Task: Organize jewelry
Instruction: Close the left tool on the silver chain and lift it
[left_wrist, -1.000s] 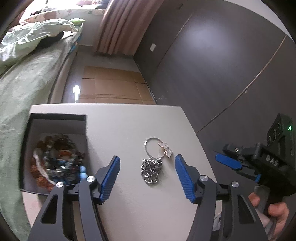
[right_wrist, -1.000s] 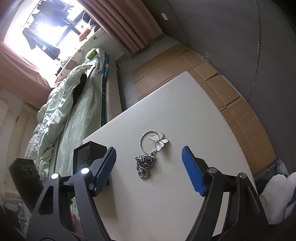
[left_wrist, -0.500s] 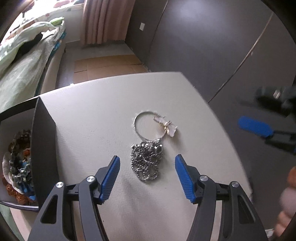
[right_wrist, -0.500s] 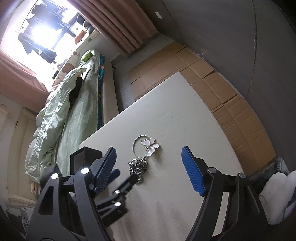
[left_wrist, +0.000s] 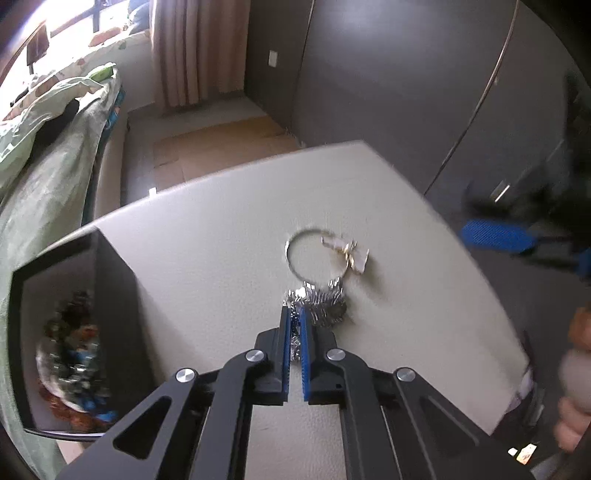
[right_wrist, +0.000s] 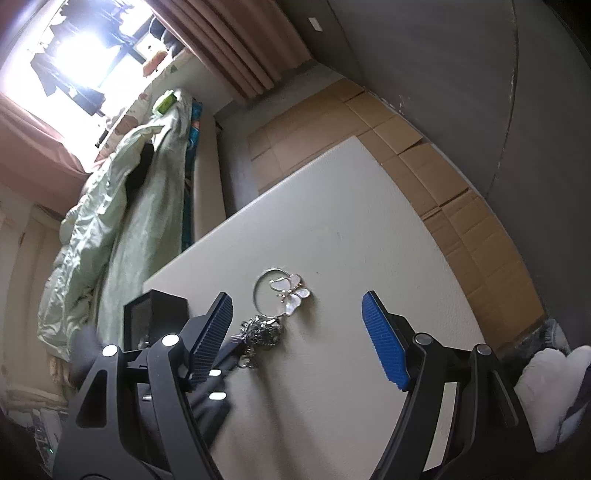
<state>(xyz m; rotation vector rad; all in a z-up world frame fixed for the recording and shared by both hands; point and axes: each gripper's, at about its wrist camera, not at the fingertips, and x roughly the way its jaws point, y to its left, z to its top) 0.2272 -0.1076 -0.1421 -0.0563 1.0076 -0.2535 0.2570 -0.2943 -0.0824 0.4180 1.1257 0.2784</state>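
A heap of silver chain (left_wrist: 327, 306) lies on the white table (left_wrist: 221, 240), against the near side of a thin silver bangle (left_wrist: 295, 258) that carries a pearly butterfly charm (left_wrist: 352, 254). My left gripper (left_wrist: 293, 321) is shut on the near left edge of the chain, links showing between its blue pads. The right wrist view shows the same chain (right_wrist: 264, 330), bangle (right_wrist: 258, 291) and butterfly (right_wrist: 291, 293). My right gripper (right_wrist: 299, 338) hovers over them, its jaws closing, pads well apart and touching nothing. The left gripper's tip (right_wrist: 236, 338) reaches in under the right gripper's left finger.
An open black box (left_wrist: 118, 314) with a bowl of mixed beads (left_wrist: 70, 354) stands at the table's left edge; the box (right_wrist: 155, 310) also shows in the right wrist view. A bed with green bedding (right_wrist: 122, 206) lies beyond. Cardboard (right_wrist: 424, 166) covers the floor. A hand (left_wrist: 574, 387) is at the right.
My left gripper came down and forward onto the chain and shut on it. It has entered the right wrist view from the left. The right jaws have narrowed a little.
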